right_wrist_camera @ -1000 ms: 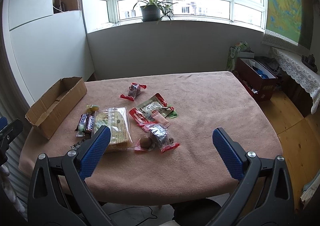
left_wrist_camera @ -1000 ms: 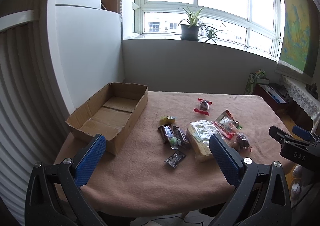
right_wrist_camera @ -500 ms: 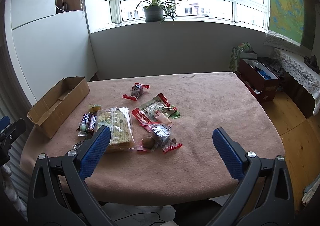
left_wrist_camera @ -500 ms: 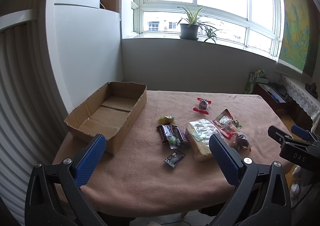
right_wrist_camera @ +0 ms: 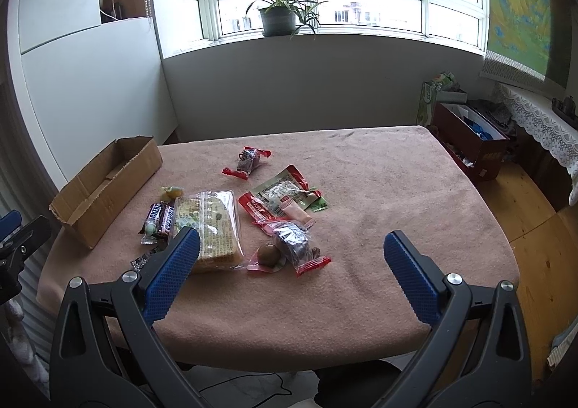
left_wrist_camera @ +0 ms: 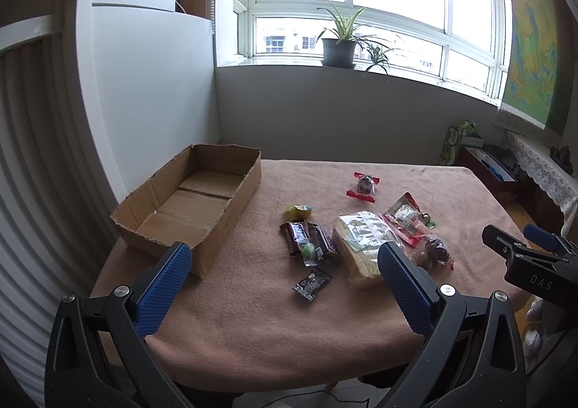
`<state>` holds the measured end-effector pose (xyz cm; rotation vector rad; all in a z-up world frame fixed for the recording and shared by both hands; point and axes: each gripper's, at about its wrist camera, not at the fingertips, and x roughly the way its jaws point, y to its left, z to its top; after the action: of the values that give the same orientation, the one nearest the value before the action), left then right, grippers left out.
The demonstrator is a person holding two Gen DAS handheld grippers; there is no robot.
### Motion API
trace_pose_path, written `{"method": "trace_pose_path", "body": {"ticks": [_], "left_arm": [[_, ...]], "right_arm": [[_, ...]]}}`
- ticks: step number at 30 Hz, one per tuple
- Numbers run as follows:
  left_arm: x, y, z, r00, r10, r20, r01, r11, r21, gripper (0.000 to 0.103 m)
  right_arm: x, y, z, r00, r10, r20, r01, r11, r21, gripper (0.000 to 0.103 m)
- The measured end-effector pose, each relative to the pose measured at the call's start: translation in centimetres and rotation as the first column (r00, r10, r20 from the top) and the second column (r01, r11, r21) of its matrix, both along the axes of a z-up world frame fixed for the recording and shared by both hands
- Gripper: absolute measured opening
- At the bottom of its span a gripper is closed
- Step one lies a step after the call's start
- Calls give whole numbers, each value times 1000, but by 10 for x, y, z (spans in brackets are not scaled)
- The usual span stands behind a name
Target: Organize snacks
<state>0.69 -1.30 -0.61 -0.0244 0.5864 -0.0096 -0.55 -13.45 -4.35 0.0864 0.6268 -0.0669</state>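
Snacks lie scattered over the middle of the table (left_wrist_camera: 253, 317), on its pink cloth. A clear cracker pack (right_wrist_camera: 213, 227) sits nearest the front edge, with two Snickers bars (left_wrist_camera: 307, 238) touching its left side and a small dark packet (left_wrist_camera: 311, 280) just in front of them. A yellow candy (left_wrist_camera: 297, 212) lies just behind the bars. Toward the far edge rests a red-ended wrapped sweet (right_wrist_camera: 247, 162). To the right of the crackers lie a red-and-green pouch (right_wrist_camera: 281, 196) and a clear bag of dark fruit (right_wrist_camera: 294, 245). An open cardboard box (left_wrist_camera: 188, 205) stands at the table's left edge, nothing in it. The left gripper (left_wrist_camera: 285, 285) and right gripper (right_wrist_camera: 290, 274) both hang above the front edge, jaws spread wide, grasping nothing.
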Motion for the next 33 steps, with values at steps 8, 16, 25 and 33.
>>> {"method": "trace_pose_path", "body": {"ticks": [8,16,25,33], "left_arm": [[1,1,-3,1000,-1,-8,1,1000,-5,102],[8,1,-12,999,-11,-34,10,1000,-14,102],[19,4,-32,994,-45,-98,39,997,-67,96],[37,1,-55,973,-133,-187,100,980,-174,76]], "right_arm": [[4,-3,-6,1000,15,-21,-15,999,33,103],[9,-11,-17,998,48,-43,-43,994,96,103],[30,-18,-35,985,147,-88,-126,970,208,95],[65,-13,-59,932,329,-153,-238,872,428,87]]}}
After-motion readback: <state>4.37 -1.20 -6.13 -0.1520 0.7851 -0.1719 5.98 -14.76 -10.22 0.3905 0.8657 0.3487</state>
